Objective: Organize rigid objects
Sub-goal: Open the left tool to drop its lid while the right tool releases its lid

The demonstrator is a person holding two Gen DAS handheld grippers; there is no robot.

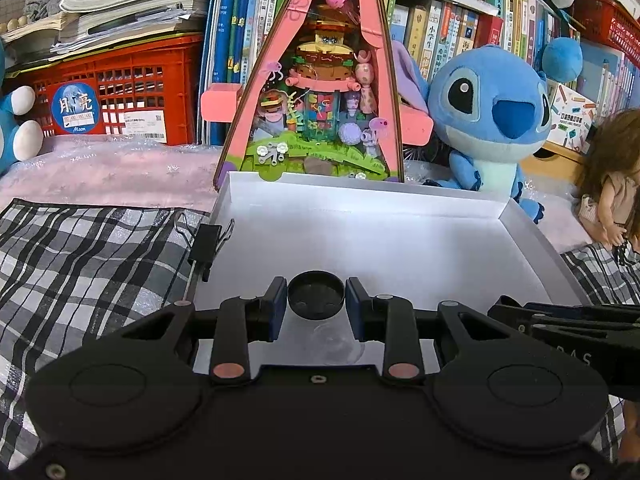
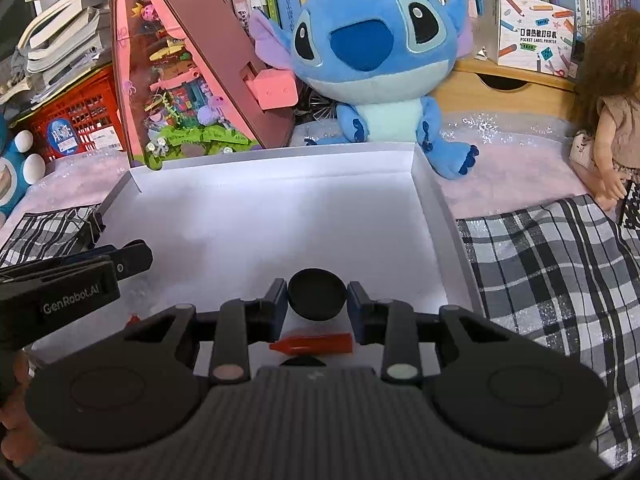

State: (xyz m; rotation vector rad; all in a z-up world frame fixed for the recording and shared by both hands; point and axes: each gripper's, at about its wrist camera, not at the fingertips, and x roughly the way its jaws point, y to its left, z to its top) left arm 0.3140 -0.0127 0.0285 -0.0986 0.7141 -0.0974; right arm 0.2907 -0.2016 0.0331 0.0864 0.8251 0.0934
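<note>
Left gripper (image 1: 316, 300) clamped on a black round cap (image 1: 316, 295) | right gripper (image 2: 317, 300) clamped on a second black disc (image 2: 317, 295) | both low over near end of white tray (image 2: 434, 200) | red pen-like piece (image 2: 316, 343) lies crosswise just under right gripper, nearer that hand

Your work surface is a bed (image 2: 500, 168) under a pale pink cover. A checked cloth (image 1: 80, 264) lies across its near part, and a white tray (image 2: 436, 208) sits on that, a black clip (image 1: 206, 242) on its left wall. Along the far edge you have a pink triangular toy house (image 1: 312, 92), a blue plush (image 2: 376, 64), a doll (image 2: 612, 136) and a red crate (image 1: 132, 88).
</note>
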